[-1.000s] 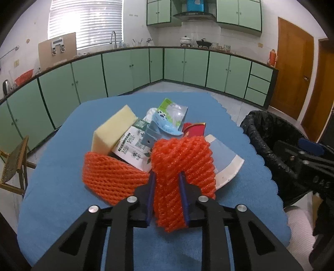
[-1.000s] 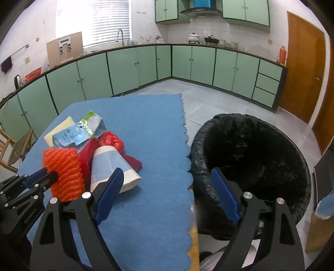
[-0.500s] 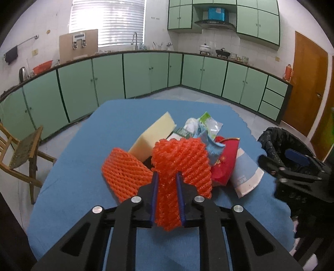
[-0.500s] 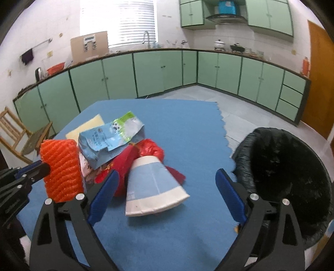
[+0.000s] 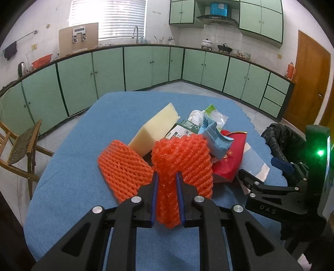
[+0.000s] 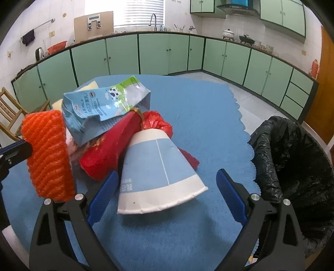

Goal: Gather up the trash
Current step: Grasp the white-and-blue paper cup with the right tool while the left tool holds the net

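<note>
The left tool [image 5: 167, 200] was pinched on a squishy, featherlight orange foam net [image 5: 181, 164] above the desk [image 6: 200, 116], while the right tool [image 6: 165, 196] gaped wide around the crushable paper cup [image 6: 158, 173], best gripped across its rim.

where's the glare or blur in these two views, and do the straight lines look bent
Left wrist view: the window is blown out, the counter line bows from fisheye, corners are vignetted black, and the foam net is sharp. Right wrist view: same washed-out window, curved cabinets, crisp paper cup, with soft shadow under it on the blue cloth.
</note>
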`<state>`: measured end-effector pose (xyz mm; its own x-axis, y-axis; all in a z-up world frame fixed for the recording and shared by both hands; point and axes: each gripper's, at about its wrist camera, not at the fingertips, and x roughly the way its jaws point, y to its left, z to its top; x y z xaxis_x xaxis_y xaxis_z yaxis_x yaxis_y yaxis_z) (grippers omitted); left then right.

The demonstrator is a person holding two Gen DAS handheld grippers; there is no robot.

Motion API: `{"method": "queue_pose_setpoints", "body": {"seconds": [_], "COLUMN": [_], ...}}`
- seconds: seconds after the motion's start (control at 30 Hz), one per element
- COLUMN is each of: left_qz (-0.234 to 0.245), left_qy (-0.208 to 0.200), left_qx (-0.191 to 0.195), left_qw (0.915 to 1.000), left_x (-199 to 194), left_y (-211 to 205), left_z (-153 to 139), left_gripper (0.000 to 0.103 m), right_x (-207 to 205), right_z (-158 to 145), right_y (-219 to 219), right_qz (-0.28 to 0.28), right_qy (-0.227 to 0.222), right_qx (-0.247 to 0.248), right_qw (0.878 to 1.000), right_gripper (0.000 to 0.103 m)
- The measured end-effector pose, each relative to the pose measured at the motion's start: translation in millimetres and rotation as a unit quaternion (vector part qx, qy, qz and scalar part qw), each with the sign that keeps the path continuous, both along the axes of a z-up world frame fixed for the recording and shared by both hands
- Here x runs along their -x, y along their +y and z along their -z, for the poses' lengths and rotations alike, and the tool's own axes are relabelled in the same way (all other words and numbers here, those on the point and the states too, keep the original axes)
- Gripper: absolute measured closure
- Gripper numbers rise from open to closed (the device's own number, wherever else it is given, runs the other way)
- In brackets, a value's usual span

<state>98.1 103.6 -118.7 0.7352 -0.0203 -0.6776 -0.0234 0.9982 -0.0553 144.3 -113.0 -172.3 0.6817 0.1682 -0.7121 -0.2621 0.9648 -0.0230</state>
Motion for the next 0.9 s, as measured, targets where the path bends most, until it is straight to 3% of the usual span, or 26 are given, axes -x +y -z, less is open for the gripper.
{"method": "queue_pose_setpoints", "body": {"seconds": [0.27,0.73,0.9], "left_qz": [-0.002,0.017,0.029], "left_qy": [0.006,-0.012,-0.023], "left_qx": [-0.002,0.003,0.003], "left_qw": [1.0000,0.9998,0.9993], "left_x": [-3,6,11], "left_y": [0,-8,-16], "left_z": [3,-12,-19], "left_gripper": [0.087,0.087,0.087], "right_x": [-5,15,20], "right_z": [10,-19,-26], "right_y": [0,-21,-28], "right_qz": [-0.014,-0.010,-0.007], "right_qy": [0.008,-0.008,-0.011], "right_qx": [0.015,-0.046,-0.062], "right_qw": [1.000,0.999,0.998], "right_gripper": [0.020,0.042,0.044]}}
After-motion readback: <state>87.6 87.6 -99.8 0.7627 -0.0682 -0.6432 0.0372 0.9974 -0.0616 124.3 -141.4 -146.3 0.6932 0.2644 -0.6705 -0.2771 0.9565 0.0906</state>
